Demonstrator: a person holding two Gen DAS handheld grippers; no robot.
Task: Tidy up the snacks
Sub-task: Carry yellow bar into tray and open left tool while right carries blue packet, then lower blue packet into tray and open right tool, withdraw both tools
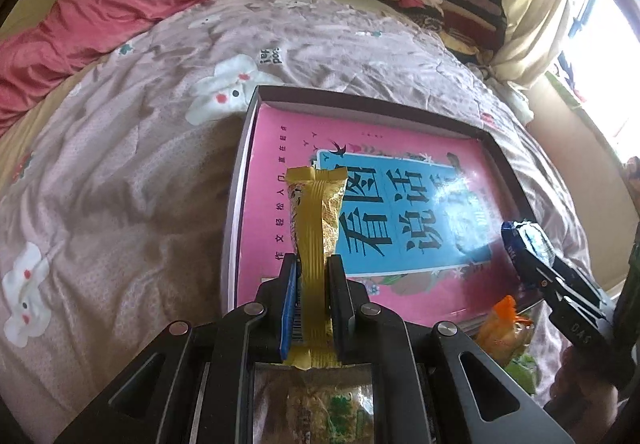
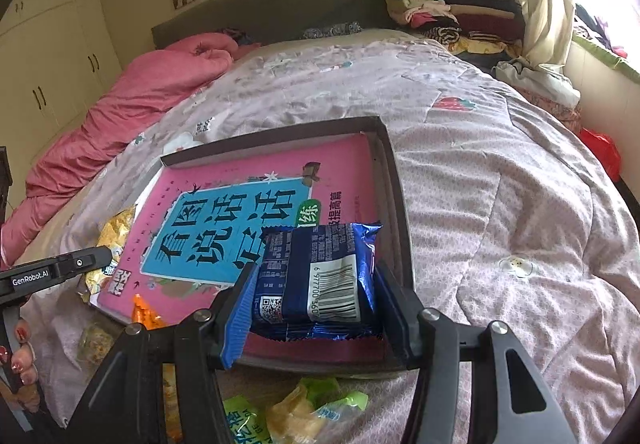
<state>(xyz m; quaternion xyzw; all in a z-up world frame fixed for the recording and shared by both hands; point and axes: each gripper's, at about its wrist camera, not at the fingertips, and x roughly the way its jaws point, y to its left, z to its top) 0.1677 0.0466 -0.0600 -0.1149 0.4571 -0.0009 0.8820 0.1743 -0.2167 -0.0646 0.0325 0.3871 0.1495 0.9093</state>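
My left gripper [image 1: 312, 264] is shut on a gold snack packet [image 1: 318, 219], held edge-on and sticking out over the near left part of a shallow dark box [image 1: 364, 99]. A pink book [image 1: 272, 171] with a blue title panel lies inside that box. My right gripper [image 2: 316, 272] is shut on a blue snack packet [image 2: 320, 272] with a white barcode, above the box's [image 2: 394, 179] near right corner. The left wrist view shows that right gripper [image 1: 532, 244] and the blue packet [image 1: 524, 236] at the far right. The right wrist view catches the left gripper [image 2: 100, 260] with the gold packet [image 2: 116, 228].
The box rests on a pinkish quilt [image 2: 500, 171] with rabbit prints covering a bed. Several loose snacks, orange [image 2: 144, 312] and green-and-yellow [image 2: 296, 412], lie on the quilt near the box's near edge. A pink duvet [image 2: 132, 103] lies at the left, piled clothes [image 2: 452, 11] at the headboard's right.
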